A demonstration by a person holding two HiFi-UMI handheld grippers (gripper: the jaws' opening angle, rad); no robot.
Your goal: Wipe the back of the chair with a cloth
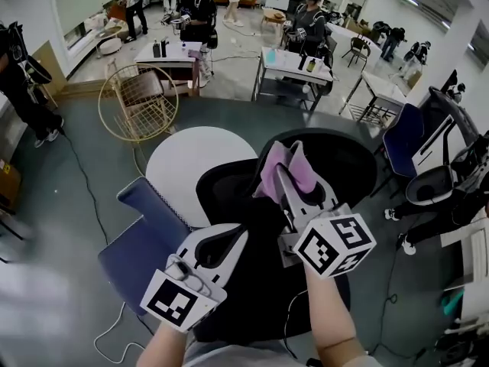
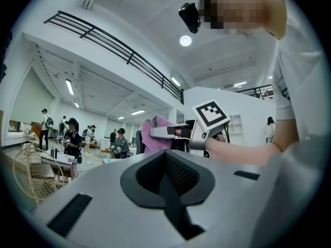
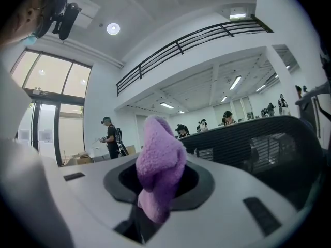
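Black mesh-backed office chair: it fills the centre of the head view. Its curved top rim runs across the frame from centre-left to right, so the long axis of the back lies sideways to both tools. In the right gripper view the same mesh takes up the right half, with the rim sweeping in behind the cloth.

Right gripper: held at centre frame and pointing away toward the rim. Its jaws are pinched on the cloth, as the right gripper view confirms.

Left gripper: lower left of centre, over the dark chair body. Its jaws are pressed together on nothing.

Fluffy purple-pink cloth: it stands up out of the right jaws, just at the rim in the head view. Contact with the mesh cannot be confirmed.

Assessment: the right tool is the nearer one. The back lies ahead of the cloth and to its right, so the stroke would run along the rim.
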